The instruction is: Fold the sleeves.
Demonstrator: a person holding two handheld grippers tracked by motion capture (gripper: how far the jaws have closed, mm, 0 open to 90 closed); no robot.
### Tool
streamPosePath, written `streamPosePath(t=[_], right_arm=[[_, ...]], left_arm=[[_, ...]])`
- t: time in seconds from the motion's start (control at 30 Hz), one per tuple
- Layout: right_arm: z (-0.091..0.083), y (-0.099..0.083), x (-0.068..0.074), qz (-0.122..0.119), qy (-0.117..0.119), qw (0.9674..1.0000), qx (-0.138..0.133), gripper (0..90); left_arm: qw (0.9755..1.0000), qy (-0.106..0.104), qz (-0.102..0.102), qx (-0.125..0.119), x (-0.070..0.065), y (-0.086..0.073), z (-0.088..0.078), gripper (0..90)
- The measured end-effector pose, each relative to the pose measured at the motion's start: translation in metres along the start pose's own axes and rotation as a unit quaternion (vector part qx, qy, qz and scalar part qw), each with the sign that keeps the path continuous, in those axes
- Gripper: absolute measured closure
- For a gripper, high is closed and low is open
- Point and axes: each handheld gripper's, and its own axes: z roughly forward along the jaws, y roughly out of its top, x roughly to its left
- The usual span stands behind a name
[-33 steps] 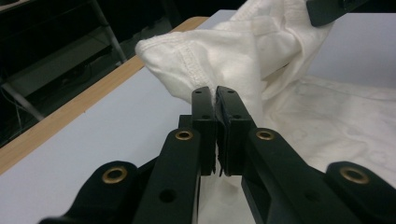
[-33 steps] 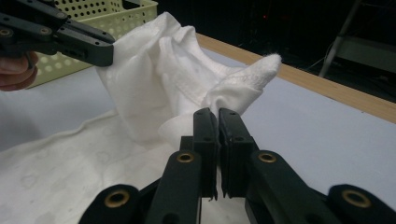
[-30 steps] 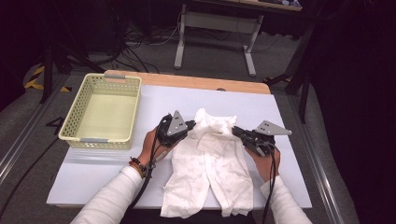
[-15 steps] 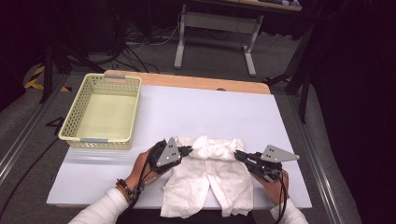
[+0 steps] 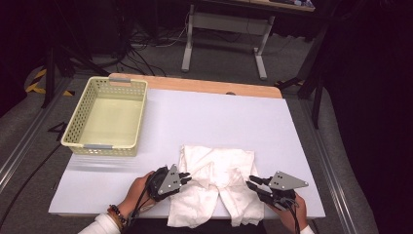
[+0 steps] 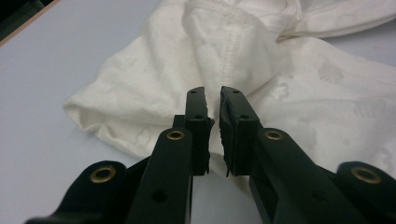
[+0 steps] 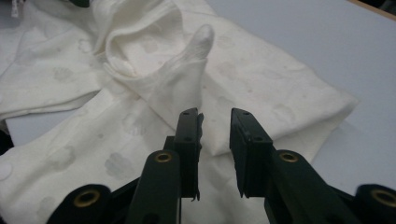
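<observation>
Now folding the garment [image 5: 214, 183] at the table's [image 5: 219, 117] near edge. Left gripper [image 5: 184, 177] and right gripper [image 5: 251, 184] have just been opening, jaws slightly apart, cloth released, nothing pinched. Next, probably regrip the folded edges and fold again toward the basket [image 5: 108, 117].

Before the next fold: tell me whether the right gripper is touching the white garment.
Cannot tell. In the right gripper view, the right gripper has open jaws over the white garment, nothing clamped; contact underneath is unclear.
</observation>
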Motion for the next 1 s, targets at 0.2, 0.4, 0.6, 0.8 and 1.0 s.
streamPosePath(t=[0.2,0.4,0.6,0.8,1.0], right_arm=[[-0.001,0.013,-0.009,0.003,-0.017,0.9996,-0.021,77.9],[0.02,0.022,-0.014,-0.008,-0.008,0.9999,0.004,81.8],[0.053,0.029,-0.01,-0.017,0.034,0.9981,0.049,81.8],[0.046,0.03,0.004,-0.028,0.077,0.9963,0.026,80.8],[0.035,0.027,0.021,-0.039,0.104,0.9935,0.023,80.4]], left_arm=[[0.9995,0.016,-0.028,-0.008,0.009,0.004,-0.005,76.8],[0.999,0.014,-0.04,-0.012,0.018,0.018,0.009,75.8],[0.9977,-0.009,-0.063,0.025,0.024,0.027,0.042,73.9],[0.9979,-0.037,-0.033,0.041,0.014,0.031,0.046,71.1],[0.9975,-0.064,-0.009,0.029,0.0,0.03,0.024,70.0]])
